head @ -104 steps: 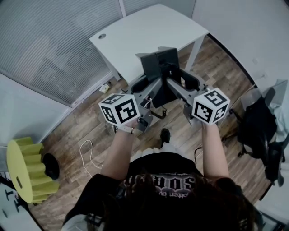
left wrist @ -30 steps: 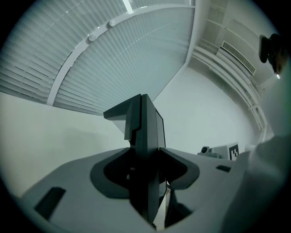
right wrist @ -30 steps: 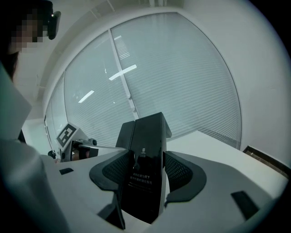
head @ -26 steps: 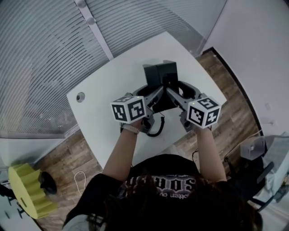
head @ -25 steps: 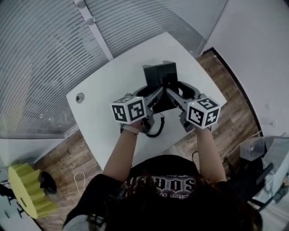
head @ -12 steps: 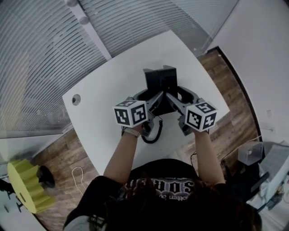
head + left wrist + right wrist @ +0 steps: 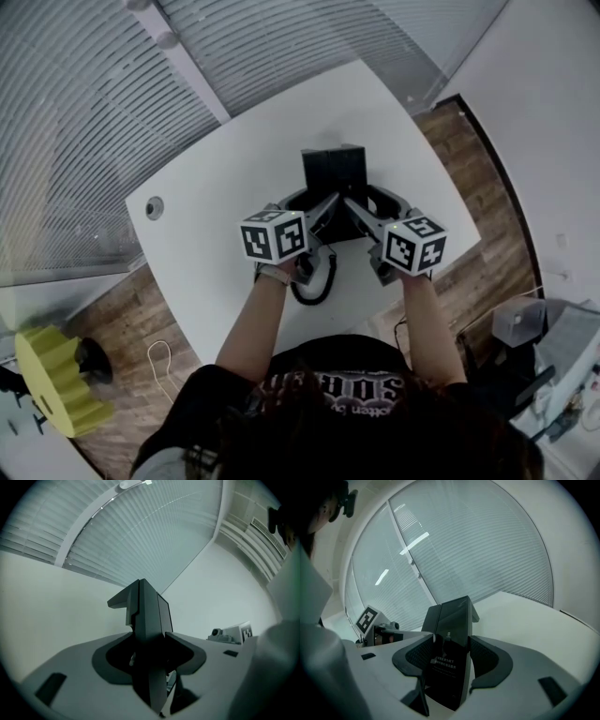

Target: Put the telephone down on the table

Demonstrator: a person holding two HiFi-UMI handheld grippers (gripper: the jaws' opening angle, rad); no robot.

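A black desk telephone is held upright over the middle of the white table, between both grippers. My left gripper is shut on the phone's left edge, and my right gripper is shut on its right side. In the left gripper view the telephone fills the gap between the jaws of the left gripper. The right gripper view shows the telephone with its printed underside, and the right gripper pressed on it. Its black coiled cord hangs towards the table's near edge. I cannot tell whether the phone touches the table.
The table has a round cable hole at its left end. Window blinds run behind it. A yellow stool and a white cable are on the wood floor at the left. A dark chair is at the right.
The phone, gripped on both sides, has come from beside the table to over its middle. It now looks lower and nearer the surface. The cord has dropped towards the near edge.
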